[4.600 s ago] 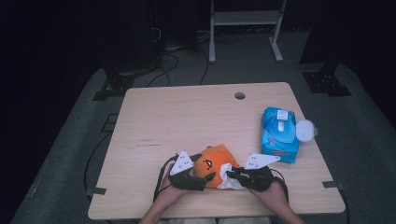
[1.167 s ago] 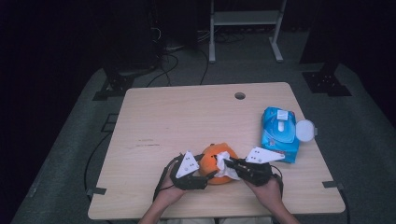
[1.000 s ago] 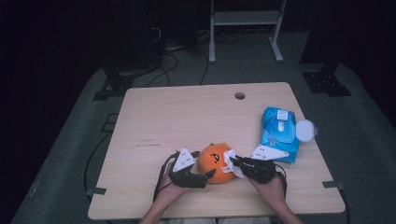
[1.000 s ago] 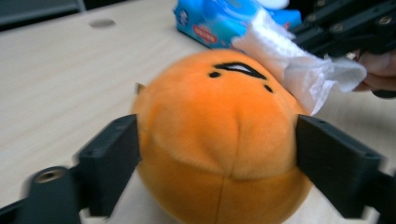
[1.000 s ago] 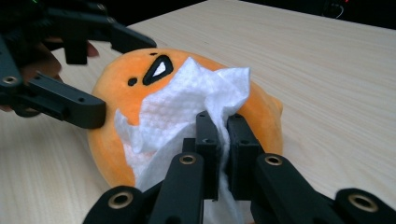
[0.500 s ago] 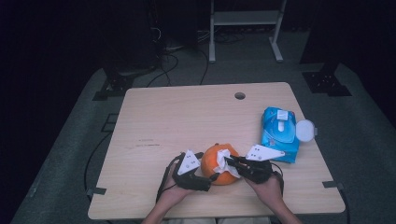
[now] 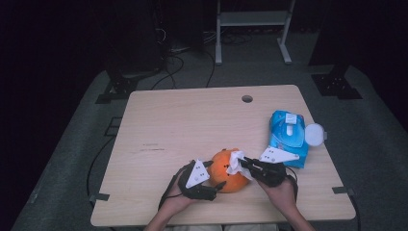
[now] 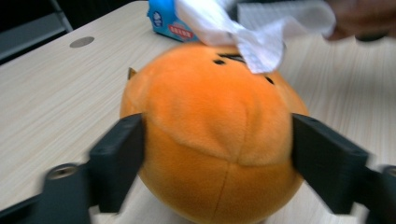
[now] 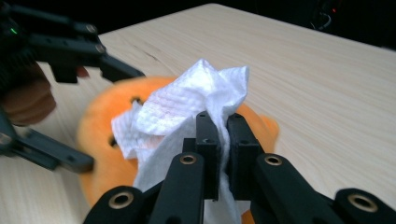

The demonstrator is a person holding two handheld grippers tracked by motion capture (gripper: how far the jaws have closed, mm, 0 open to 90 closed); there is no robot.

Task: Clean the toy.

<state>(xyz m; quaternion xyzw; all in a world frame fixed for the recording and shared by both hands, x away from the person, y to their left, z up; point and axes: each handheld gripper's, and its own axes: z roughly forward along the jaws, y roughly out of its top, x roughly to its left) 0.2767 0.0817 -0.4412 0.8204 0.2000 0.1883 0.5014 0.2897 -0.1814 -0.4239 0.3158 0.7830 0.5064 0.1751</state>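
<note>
from above, the orange plush ball sits near the front edge of the wooden table, between the two hands. the left gripper clasps it from the left side, jaws spread around it. the right gripper pinches a white tissue against the ball's top right. a blue wipes pack lies just right of that gripper.

in the left gripper view, both black jaws press the ball's flanks, and the tissue drapes over its top.

in the right gripper view, the jaws are clenched tight on the crumpled tissue, which rests on the ball.
</note>
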